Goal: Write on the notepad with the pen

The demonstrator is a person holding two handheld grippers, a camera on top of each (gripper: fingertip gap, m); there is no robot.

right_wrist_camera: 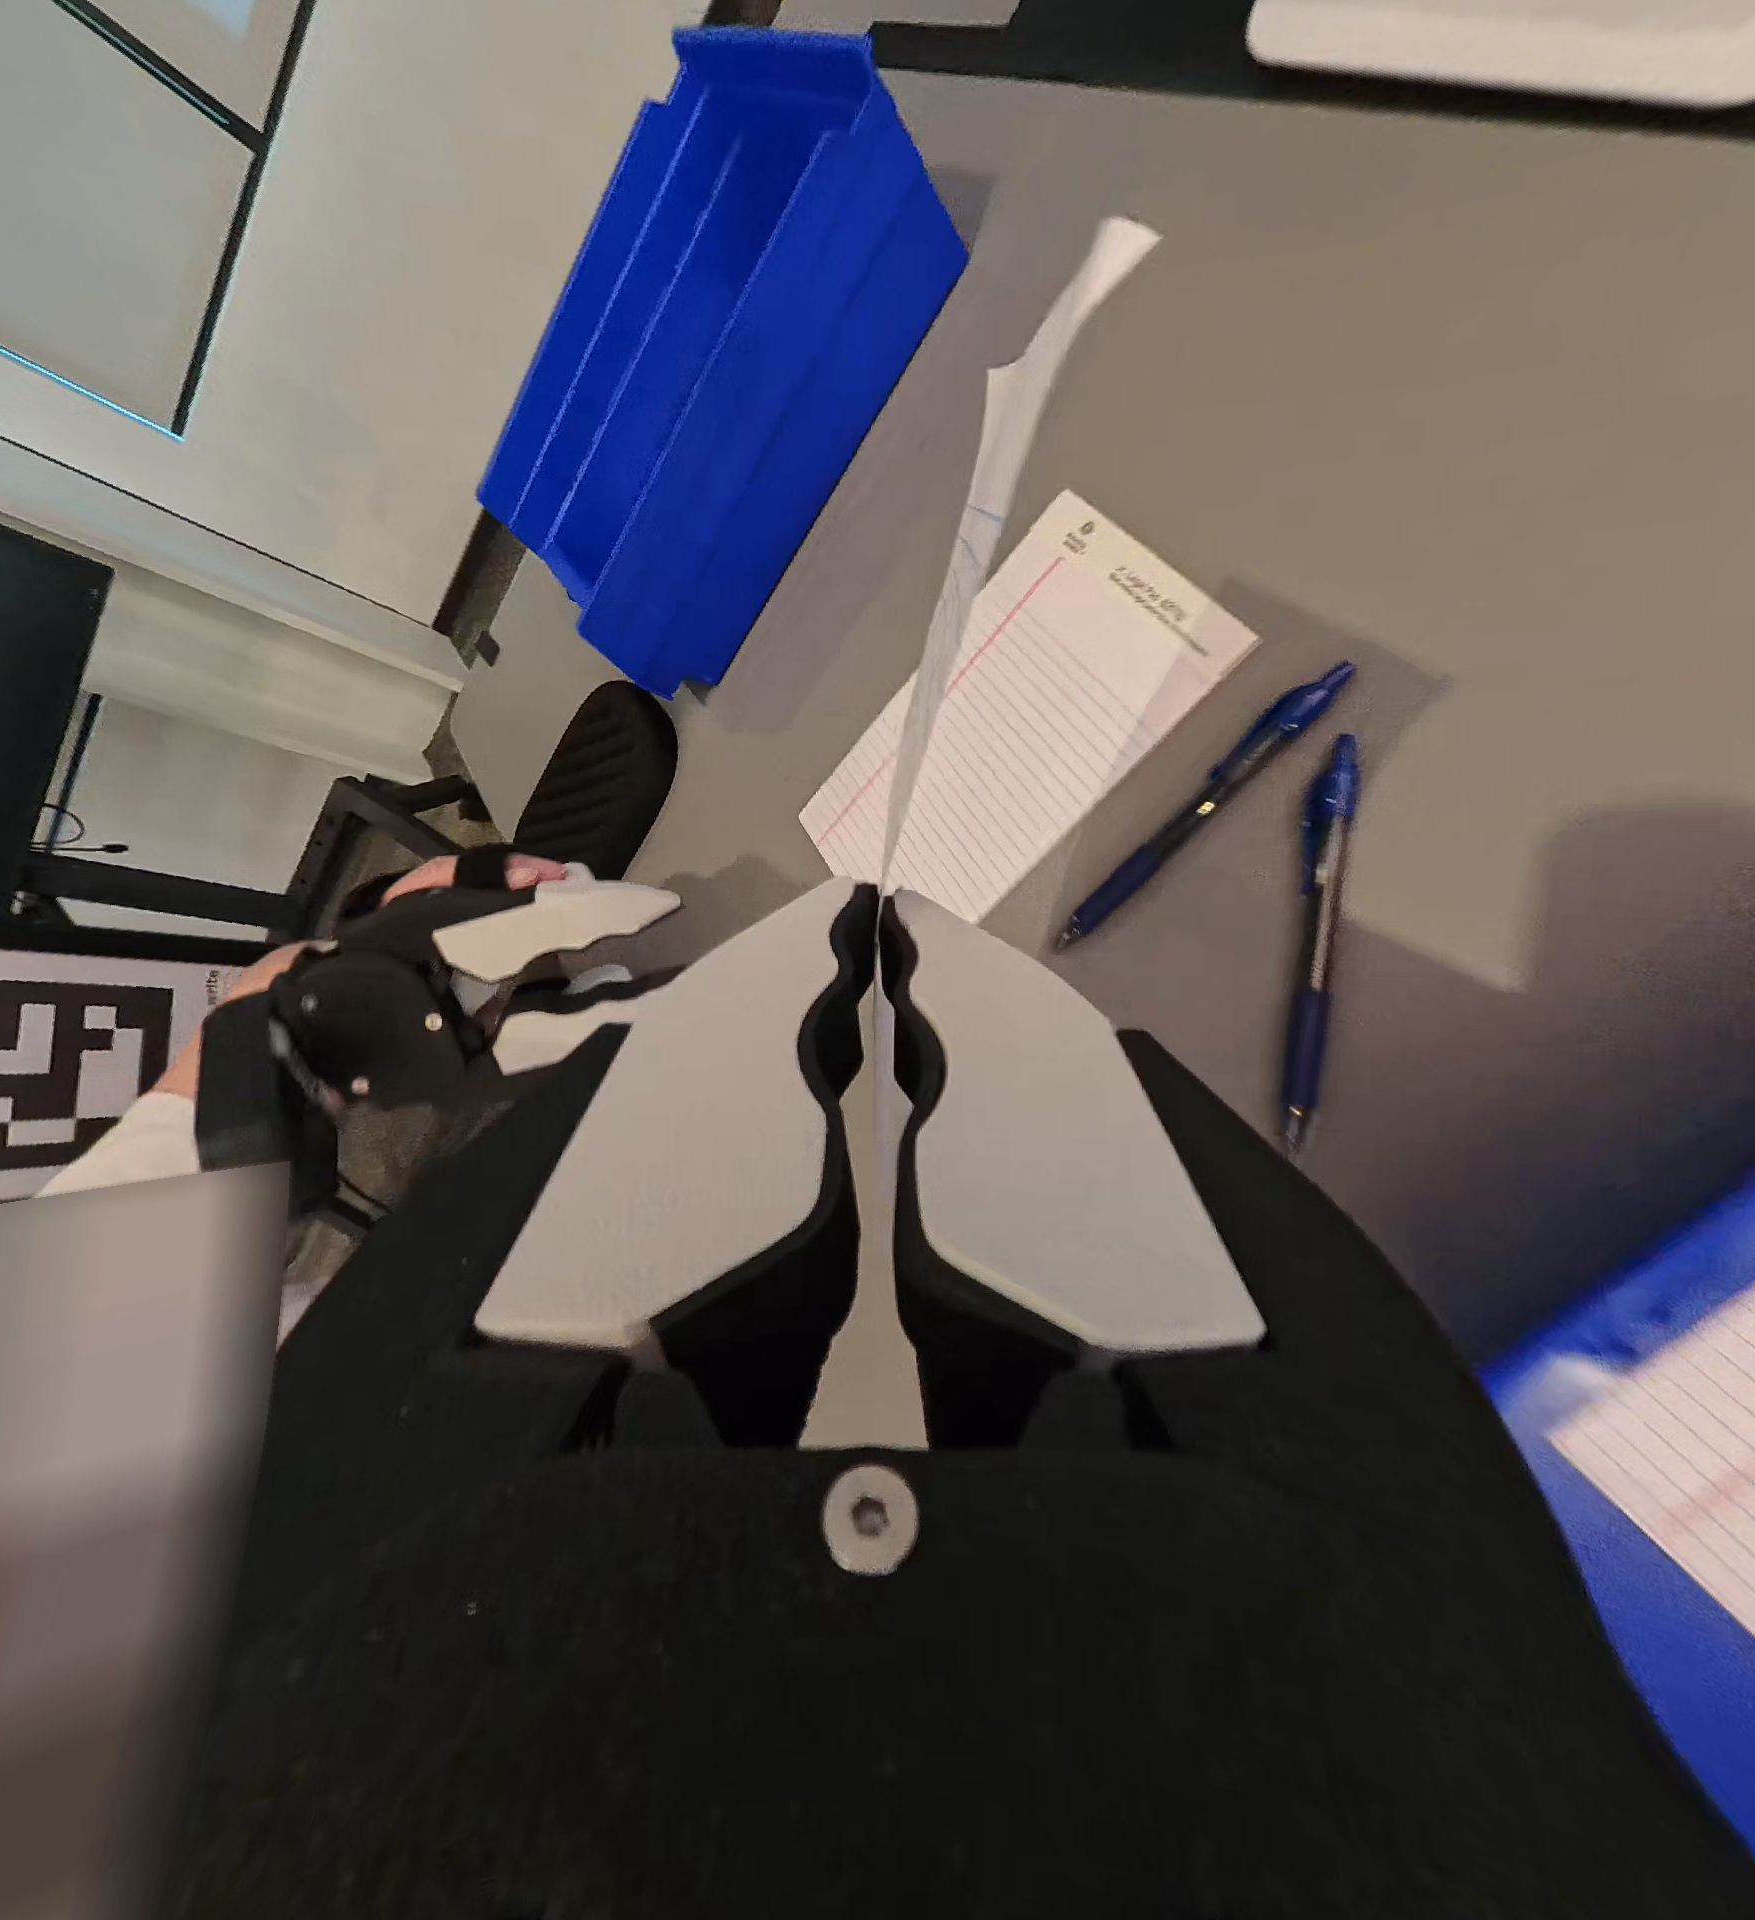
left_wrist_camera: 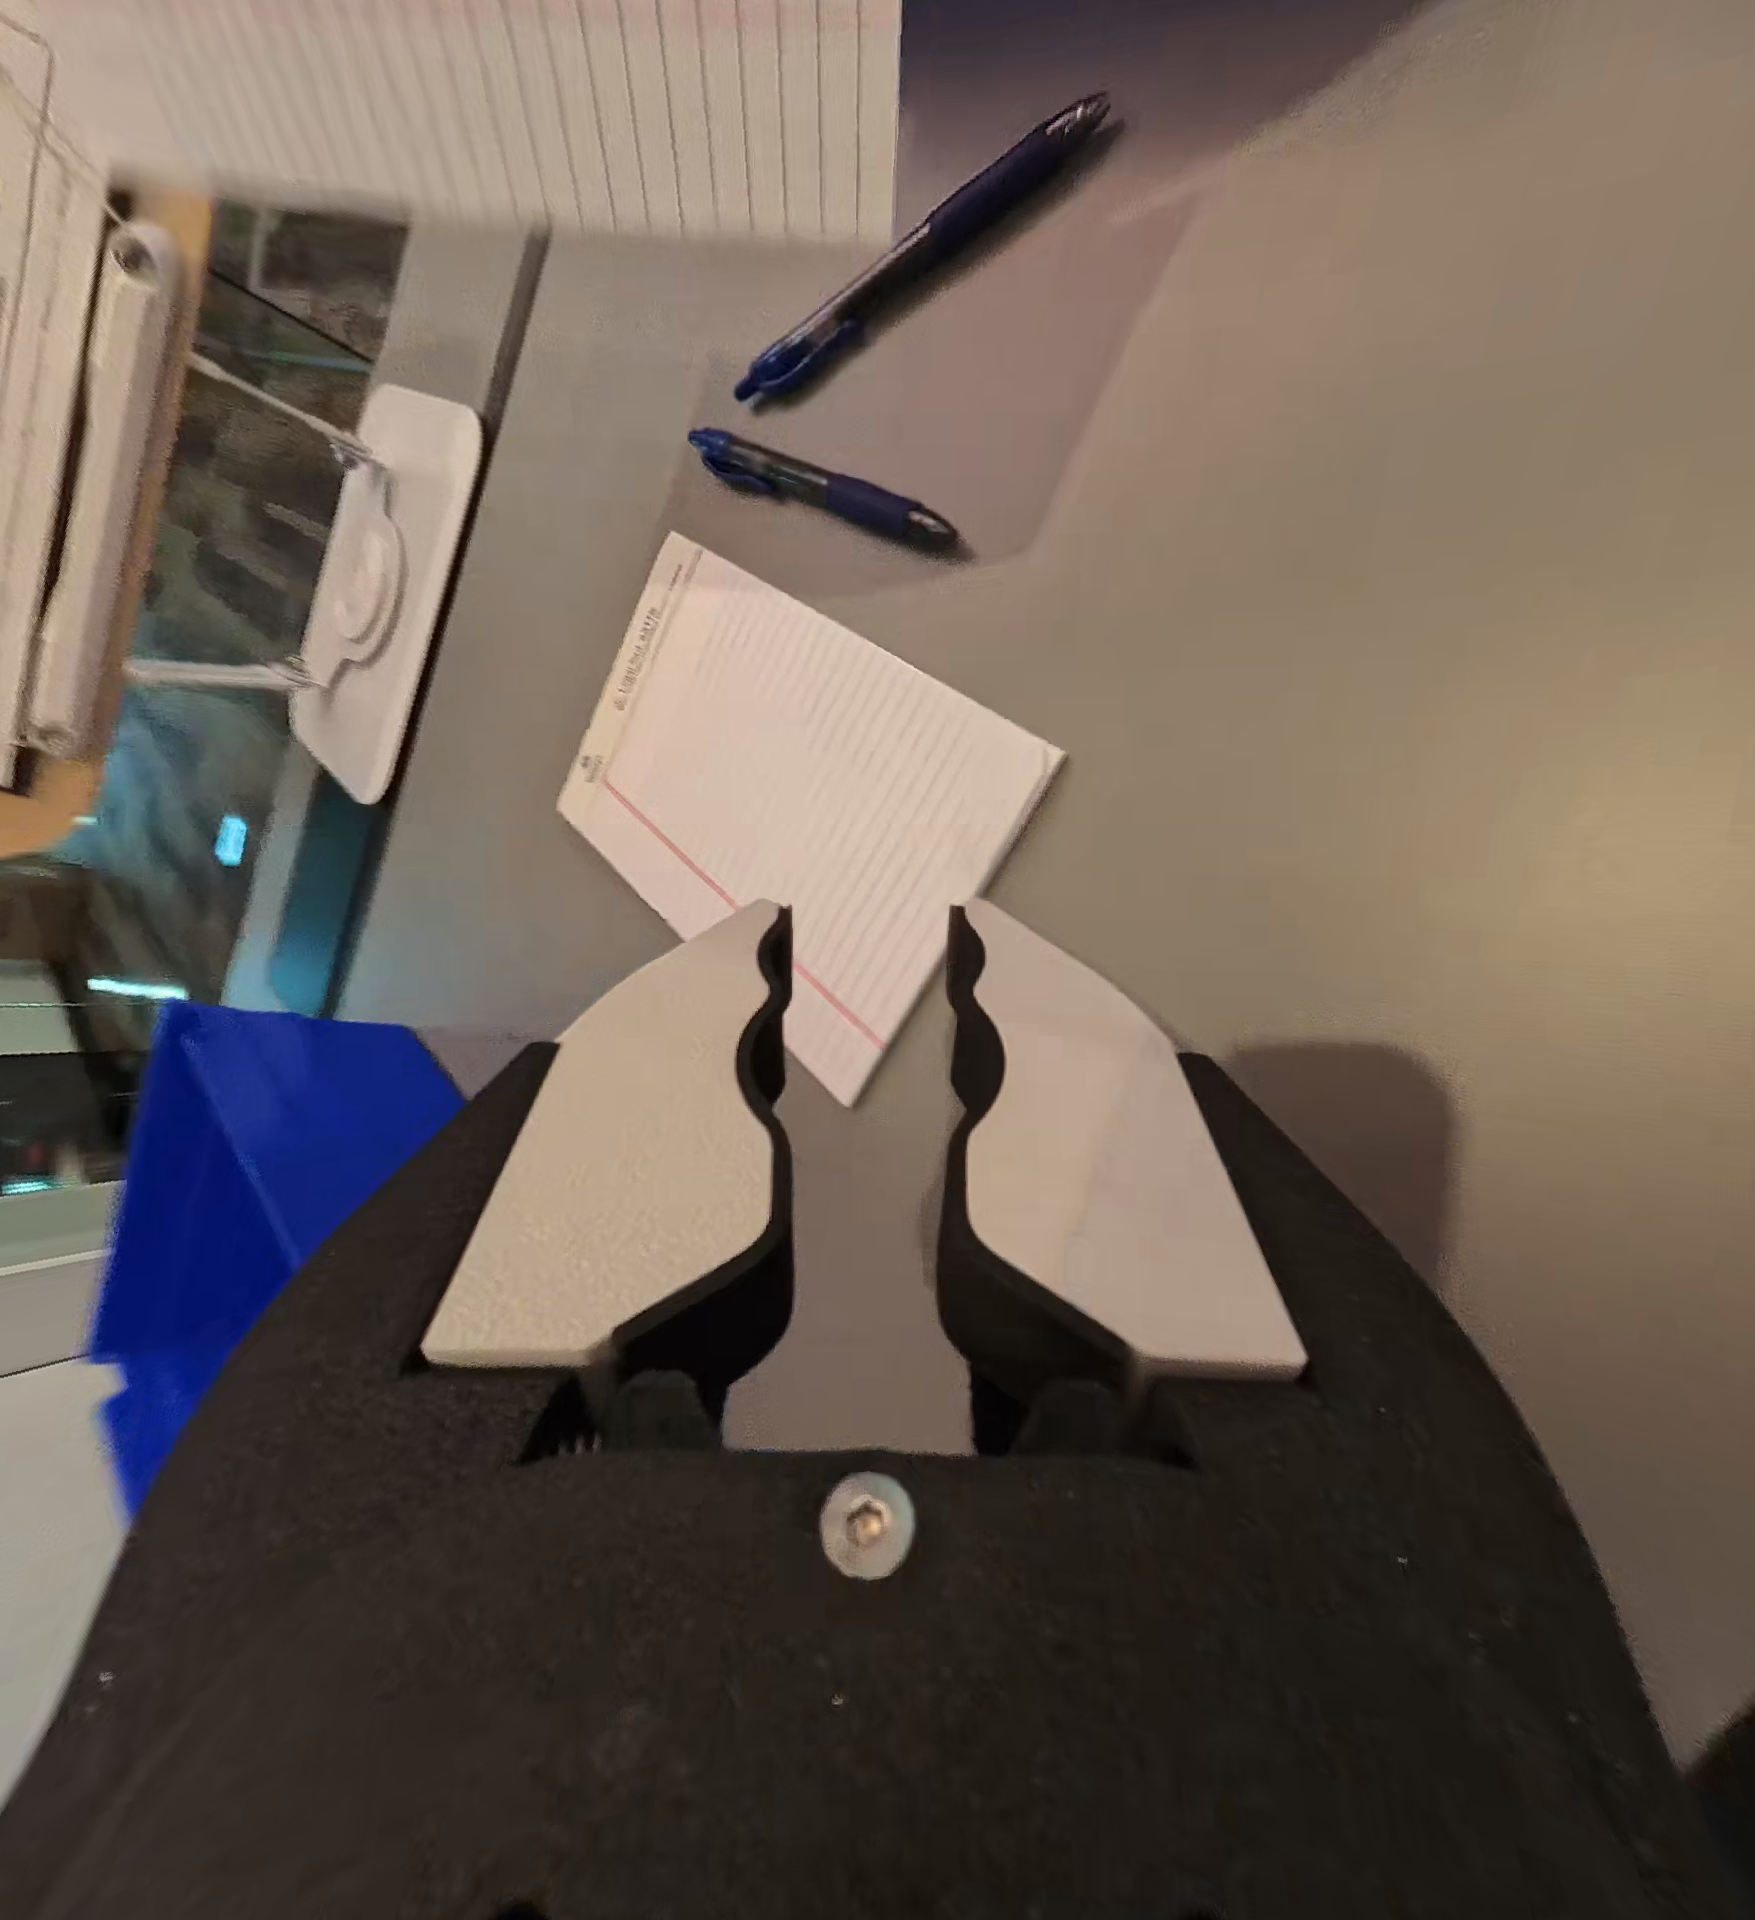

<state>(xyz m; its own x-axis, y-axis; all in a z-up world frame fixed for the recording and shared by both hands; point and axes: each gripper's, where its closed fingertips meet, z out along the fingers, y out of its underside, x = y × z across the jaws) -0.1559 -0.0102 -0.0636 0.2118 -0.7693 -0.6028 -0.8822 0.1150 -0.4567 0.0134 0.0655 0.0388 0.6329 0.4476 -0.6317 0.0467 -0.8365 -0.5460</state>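
A white lined notepad [left_wrist_camera: 811, 790] lies on the grey table; it also shows in the right wrist view [right_wrist_camera: 1039, 717]. Two blue pens lie beside it: one [left_wrist_camera: 925, 244] farther, one [left_wrist_camera: 821, 488] nearer the pad; in the right wrist view they are one pen [right_wrist_camera: 1205, 805] and the other [right_wrist_camera: 1314, 935]. My left gripper [left_wrist_camera: 868, 914] is open and empty, held above the pad's near corner. My right gripper [right_wrist_camera: 878, 899] is shut on a loose sheet of lined paper [right_wrist_camera: 1018, 436], held edge-on above the pad. The left gripper [right_wrist_camera: 582, 920] also shows there in a gloved hand.
A blue plastic bin [right_wrist_camera: 727, 353] stands on the table past the notepad; it also shows in the left wrist view [left_wrist_camera: 229, 1174]. Lined paper lies in another blue container [right_wrist_camera: 1704, 1475] at the lower right. A large lined sheet [left_wrist_camera: 540, 94] fills the top of the left wrist view. An office chair [right_wrist_camera: 592, 779] stands by the table edge. My right fingertips sit around 20 centimetres from my left ones. Both grippers' tips are roughly 20 centimetres from the pen [right_wrist_camera: 1205, 805]. Seen from the left wrist view [left_wrist_camera: 794, 473] as well.
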